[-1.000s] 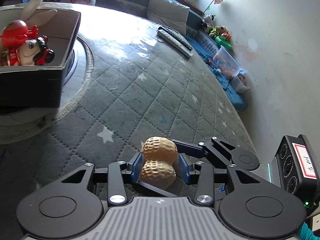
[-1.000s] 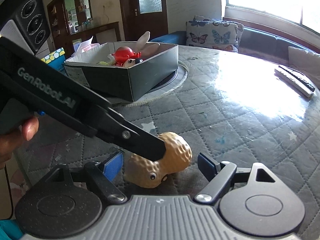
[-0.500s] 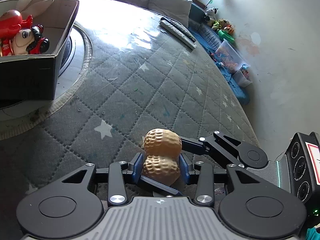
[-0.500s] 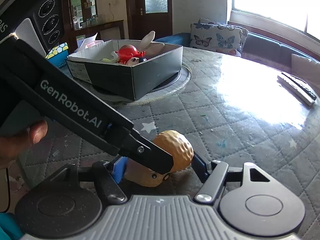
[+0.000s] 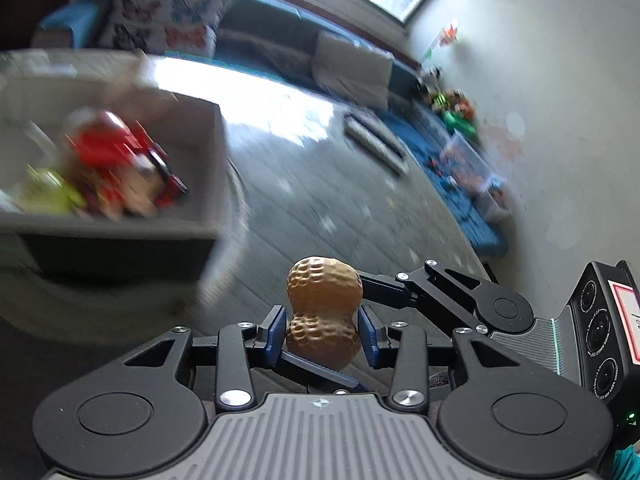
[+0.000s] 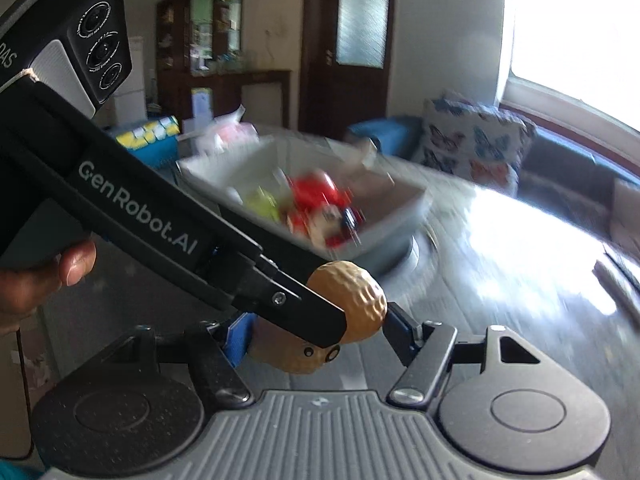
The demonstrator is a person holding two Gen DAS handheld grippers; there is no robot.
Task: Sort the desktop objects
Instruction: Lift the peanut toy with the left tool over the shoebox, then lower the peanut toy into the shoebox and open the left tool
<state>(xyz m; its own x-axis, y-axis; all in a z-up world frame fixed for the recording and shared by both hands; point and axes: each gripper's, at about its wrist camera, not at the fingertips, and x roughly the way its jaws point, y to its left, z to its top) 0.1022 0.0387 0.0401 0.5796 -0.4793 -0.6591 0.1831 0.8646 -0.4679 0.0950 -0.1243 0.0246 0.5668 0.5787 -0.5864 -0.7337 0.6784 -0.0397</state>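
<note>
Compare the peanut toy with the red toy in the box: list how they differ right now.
The peanut toy is tan and dimpled; the red toy is mostly red with black and pale parts. The peanut toy is clamped in the left gripper, up off the table; the red toy lies loose in the box. The peanut toy shows sharp, the red toy blurred. Both are toys.

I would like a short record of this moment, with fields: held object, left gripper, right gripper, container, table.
held object: peanut toy, lifted off the table
left gripper: jaws shut on the peanut toy
right gripper: jaws on both sides of the same toy; contact cannot be told
container: open box with a red toy inside, blurred
table: quilted grey cover, remote controls at the far side
</note>
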